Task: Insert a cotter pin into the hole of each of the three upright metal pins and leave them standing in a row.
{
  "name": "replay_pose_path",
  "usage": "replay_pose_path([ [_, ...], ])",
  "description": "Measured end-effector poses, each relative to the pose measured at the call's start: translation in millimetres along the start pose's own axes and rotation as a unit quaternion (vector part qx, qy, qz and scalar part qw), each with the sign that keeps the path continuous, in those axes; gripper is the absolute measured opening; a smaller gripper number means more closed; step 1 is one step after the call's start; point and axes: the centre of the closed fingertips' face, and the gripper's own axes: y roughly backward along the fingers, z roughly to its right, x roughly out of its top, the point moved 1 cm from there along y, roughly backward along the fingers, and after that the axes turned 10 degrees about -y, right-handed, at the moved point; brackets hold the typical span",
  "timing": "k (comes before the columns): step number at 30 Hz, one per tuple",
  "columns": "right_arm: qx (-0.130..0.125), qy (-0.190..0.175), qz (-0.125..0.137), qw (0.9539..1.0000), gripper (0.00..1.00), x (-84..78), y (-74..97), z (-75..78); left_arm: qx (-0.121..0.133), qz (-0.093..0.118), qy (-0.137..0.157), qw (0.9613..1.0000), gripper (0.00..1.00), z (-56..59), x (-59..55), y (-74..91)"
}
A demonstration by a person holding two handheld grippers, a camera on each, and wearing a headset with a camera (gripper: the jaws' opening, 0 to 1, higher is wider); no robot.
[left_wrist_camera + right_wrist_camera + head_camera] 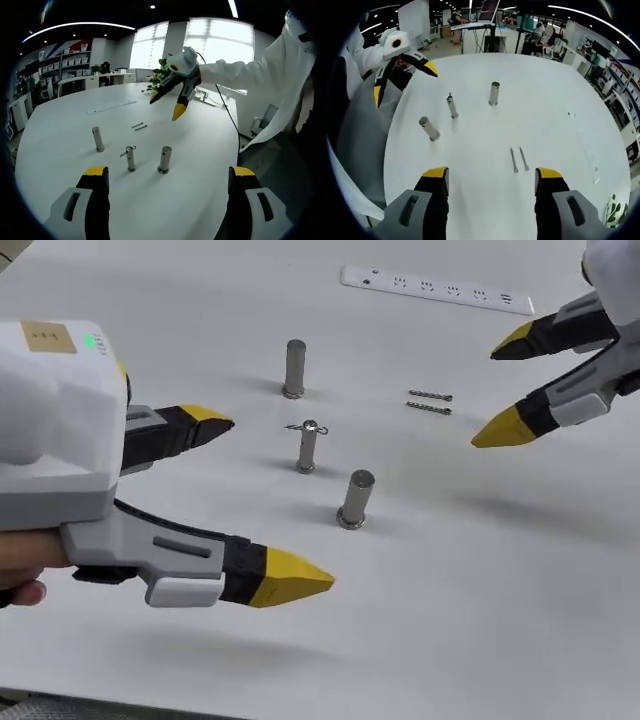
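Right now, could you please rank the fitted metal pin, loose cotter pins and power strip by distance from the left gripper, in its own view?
1. Fitted metal pin, middle of the row.
2. Loose cotter pins, lying beyond the row.
3. Power strip, farthest, back left.

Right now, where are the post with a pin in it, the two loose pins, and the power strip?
middle metal pin (307,448), head view, on its upright shaft.
loose cotter pins (430,395), head view, on the farther one's shaft.
power strip (435,289), head view, on its white top face.
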Motion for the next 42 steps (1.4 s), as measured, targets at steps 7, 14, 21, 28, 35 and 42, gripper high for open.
replay_pose_path([
  [7,0.019,0.012,-0.01,0.9997,0.6,9.7,-17.6,6.4,0.005,0.005,0.001,1.0,0.99,-0.6,4.3,1.6],
  [14,0.035,0.017,-0.033,0.9987,0.53,9.8,-33.1,13.7,0.013,0.006,0.004,0.9999,0.99,1.7,7.7,3.1],
  [21,0.038,0.007,-0.065,0.9972,0.47,-4.2,-48.7,28.4,0.023,0.011,0.014,0.9996,0.97,-5.7,4.3,7.5],
  [28,0.037,-0.001,-0.087,0.9955,0.34,-14.6,-61.5,33.7,0.027,0.012,0.022,0.9993,0.97,-7.5,0.8,8.2],
  [35,0.036,0.002,-0.102,0.9941,0.27,-16.5,-67.2,35.3,0.031,0.015,0.027,0.999,0.96,-10.0,-0.6,11.1],
  [42,0.028,0.027,-0.128,0.991,0.16,-21.7,-69.6,36.5,0.032,0.015,0.029,0.999,0.95,-10.9,-1.2,11.4],
])
